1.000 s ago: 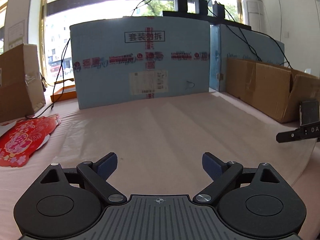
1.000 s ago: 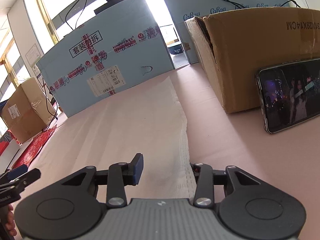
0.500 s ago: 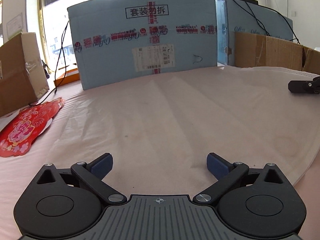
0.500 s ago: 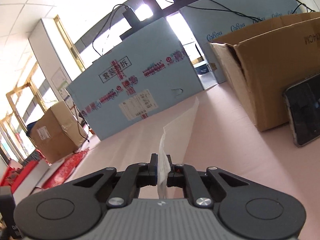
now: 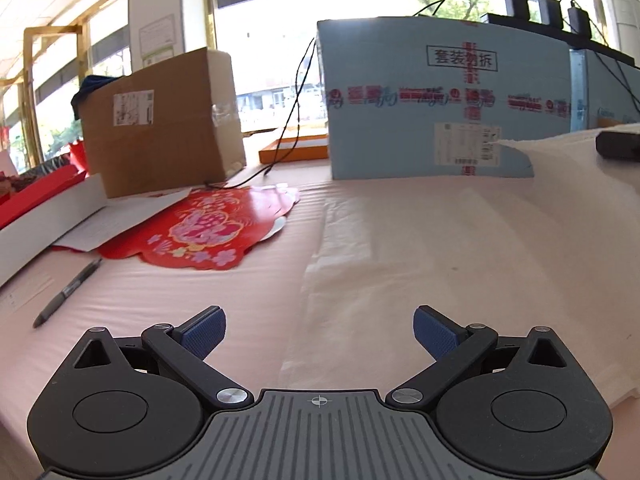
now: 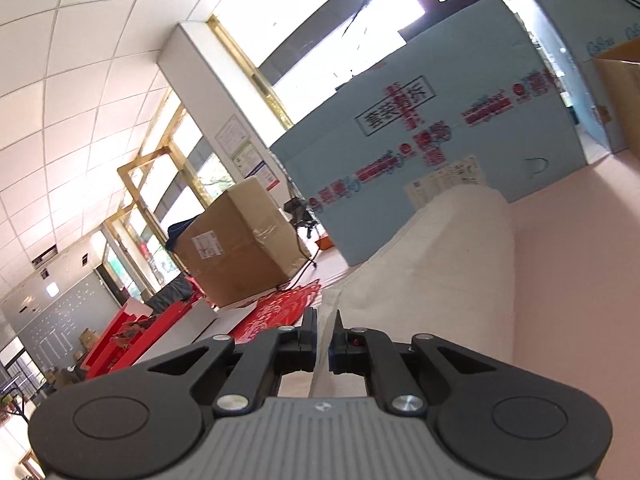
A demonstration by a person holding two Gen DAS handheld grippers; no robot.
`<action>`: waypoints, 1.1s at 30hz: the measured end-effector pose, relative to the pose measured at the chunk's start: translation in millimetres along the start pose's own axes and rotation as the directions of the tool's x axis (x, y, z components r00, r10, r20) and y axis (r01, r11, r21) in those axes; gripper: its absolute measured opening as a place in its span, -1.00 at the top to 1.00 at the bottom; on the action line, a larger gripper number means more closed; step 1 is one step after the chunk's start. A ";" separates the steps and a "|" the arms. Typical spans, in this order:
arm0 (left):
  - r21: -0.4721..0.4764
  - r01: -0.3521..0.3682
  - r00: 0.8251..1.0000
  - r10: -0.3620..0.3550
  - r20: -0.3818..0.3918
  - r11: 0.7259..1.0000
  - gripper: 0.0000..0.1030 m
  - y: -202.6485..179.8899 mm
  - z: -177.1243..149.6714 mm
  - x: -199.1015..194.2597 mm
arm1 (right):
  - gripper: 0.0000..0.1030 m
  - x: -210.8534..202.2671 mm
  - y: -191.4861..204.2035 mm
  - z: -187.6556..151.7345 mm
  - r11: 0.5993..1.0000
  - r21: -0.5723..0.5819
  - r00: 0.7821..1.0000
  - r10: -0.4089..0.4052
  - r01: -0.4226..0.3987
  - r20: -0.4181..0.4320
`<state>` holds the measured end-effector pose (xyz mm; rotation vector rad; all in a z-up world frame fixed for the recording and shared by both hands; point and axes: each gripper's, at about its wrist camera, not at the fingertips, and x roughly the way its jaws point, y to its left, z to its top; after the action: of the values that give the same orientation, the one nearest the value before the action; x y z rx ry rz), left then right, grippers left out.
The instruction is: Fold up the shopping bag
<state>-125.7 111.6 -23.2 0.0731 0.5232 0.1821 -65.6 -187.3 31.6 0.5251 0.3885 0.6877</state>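
Note:
A thin, pale, translucent shopping bag [image 5: 440, 248] lies spread on the pink table. Its right side rises off the table toward the upper right. My left gripper [image 5: 319, 332] is open and empty, low over the bag's near left edge. My right gripper [image 6: 325, 326] is shut on the bag's edge [image 6: 432, 264] and holds it lifted; the bag drapes away toward the blue box. A dark part of the right gripper [image 5: 618, 145] shows at the right edge of the left wrist view.
A large blue box [image 5: 440, 108] stands behind the bag. A brown carton [image 5: 160, 128] stands at back left. A red paper cutout [image 5: 208, 236], white sheets and a pen [image 5: 66, 292] lie to the left.
My right gripper has closed on the bag's right edge and lifted it, tilting left. My left gripper has turned left, toward the bag's left edge, and stays open.

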 end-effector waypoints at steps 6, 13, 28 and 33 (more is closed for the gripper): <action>-0.024 0.003 1.000 -0.004 -0.025 1.000 -0.97 6.5 -12.8 6.1 | 0.90 49.6 36.6 -7.8 0.995 -0.046 0.994 0.083 -0.086 -0.075; -0.063 0.008 1.000 -0.009 -0.011 0.998 -0.97 10.5 -15.3 2.7 | 0.90 96.5 68.2 -40.3 0.987 -0.076 0.970 0.124 -0.143 -0.211; -0.169 0.018 1.000 -0.019 -0.003 0.986 -0.97 10.5 -21.8 -20.6 | -0.45 82.3 71.1 -52.0 0.979 -0.039 0.944 0.181 -0.199 -0.274; -0.254 0.072 0.997 -0.065 0.034 0.965 -0.97 9.0 -21.3 -28.7 | -0.55 47.7 49.0 -30.2 0.985 -0.002 0.958 0.165 -0.171 -0.232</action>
<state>-162.2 115.4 -26.6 -0.1937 0.4721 0.1797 -71.0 -112.8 27.6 0.4608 0.5586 0.9211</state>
